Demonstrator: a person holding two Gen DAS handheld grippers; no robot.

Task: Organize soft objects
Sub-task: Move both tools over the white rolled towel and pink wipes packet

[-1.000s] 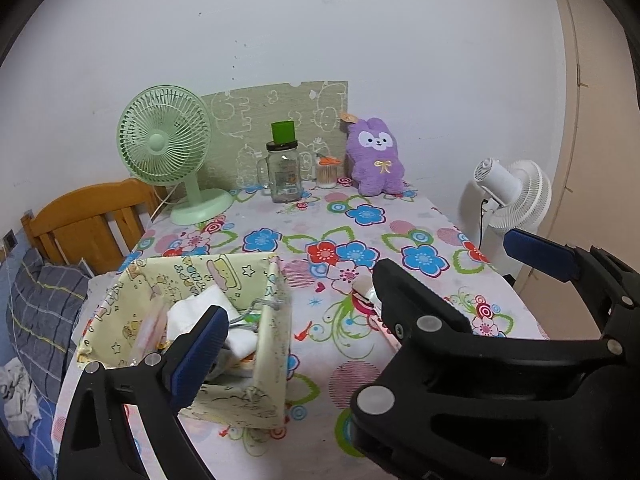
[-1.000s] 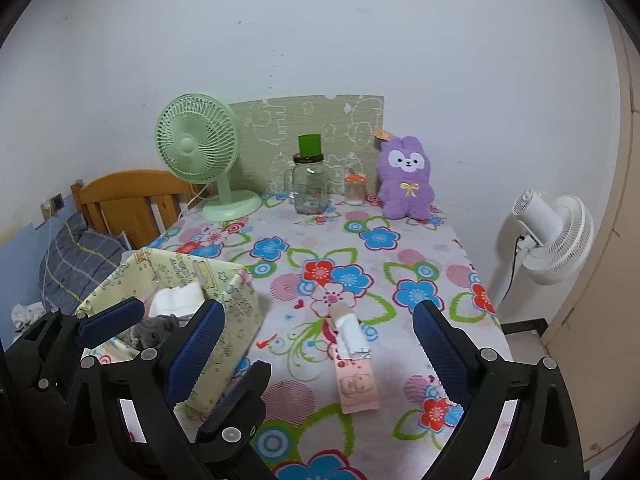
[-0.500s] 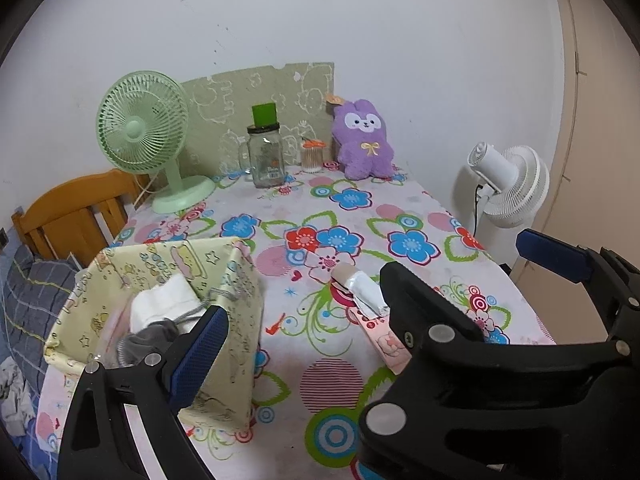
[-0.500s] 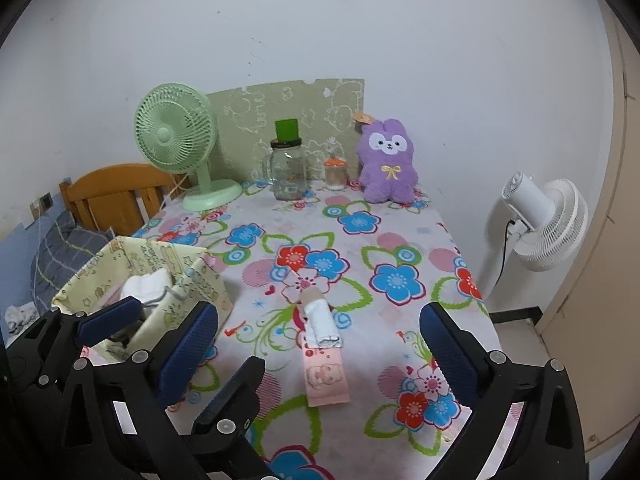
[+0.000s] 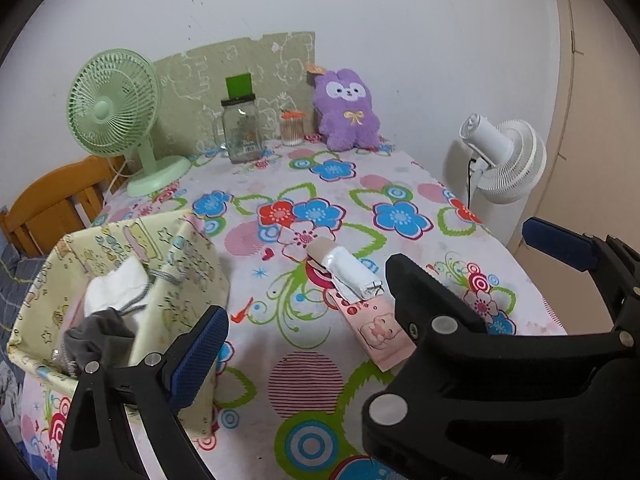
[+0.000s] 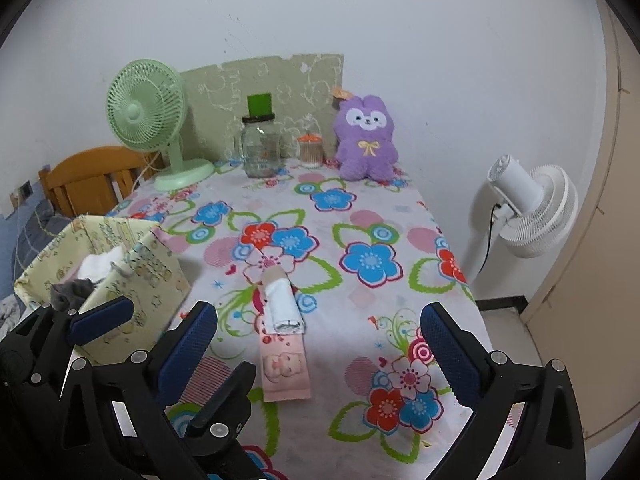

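Note:
A white rolled cloth (image 5: 352, 274) (image 6: 282, 304) lies on a pink strip with a cartoon print (image 5: 380, 332) (image 6: 285, 368), mid-table on the flowered tablecloth. A yellow fabric basket (image 5: 188, 264) (image 6: 160, 268) at the left holds white and grey cloths (image 5: 114, 284). A purple plush bunny (image 6: 366, 140) sits against the back wall. My right gripper (image 6: 318, 314) is open, just short of the roll, nothing between its fingers. My left gripper (image 5: 316, 332) is open beside the basket. Its right finger (image 6: 224, 392) reaches between the right gripper's fingers, and in the left wrist view the right gripper hides that finger.
A green desk fan (image 6: 148, 112), a glass jar with a green lid (image 6: 262, 148) and a small orange-capped pot (image 6: 310, 150) stand at the back. A white floor fan (image 6: 532, 204) is beyond the table's right edge (image 6: 460, 276). A wooden chair (image 6: 88, 180) is at the left.
Both grippers have come down and forward together. The roll and the basket are now closer and larger in both views. Nothing on the table has moved.

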